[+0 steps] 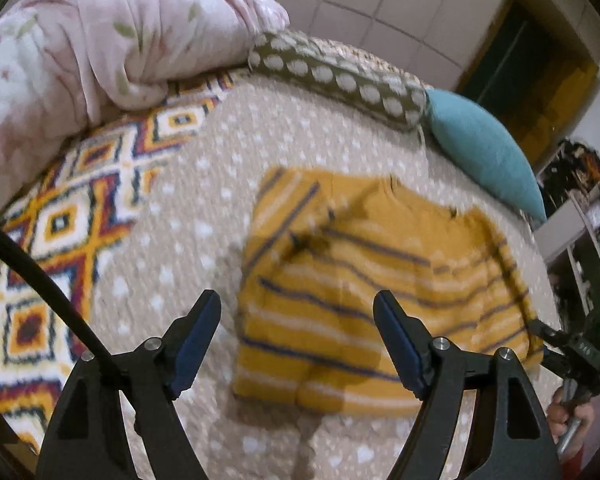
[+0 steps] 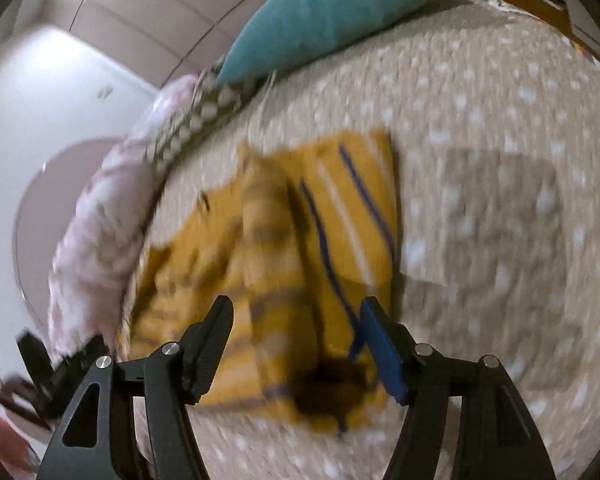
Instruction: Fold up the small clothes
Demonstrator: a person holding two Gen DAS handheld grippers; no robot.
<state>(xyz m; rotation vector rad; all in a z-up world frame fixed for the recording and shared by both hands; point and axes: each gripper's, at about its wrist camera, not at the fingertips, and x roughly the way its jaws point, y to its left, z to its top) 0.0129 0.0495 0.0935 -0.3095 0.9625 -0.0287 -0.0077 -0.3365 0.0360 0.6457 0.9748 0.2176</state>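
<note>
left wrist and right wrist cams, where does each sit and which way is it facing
Left wrist: sits on the left hand-held gripper, looking down over its open fingers at the yellow striped garment on the dotted bedspread; the right hand-held gripper and a hand show at the right edge.
Right wrist: sits on the right hand-held gripper, fingers open, looking down at the same garment from the other side; blurred.
Shared: garment, bedspread, teal pillow, pink floral quilt.
</note>
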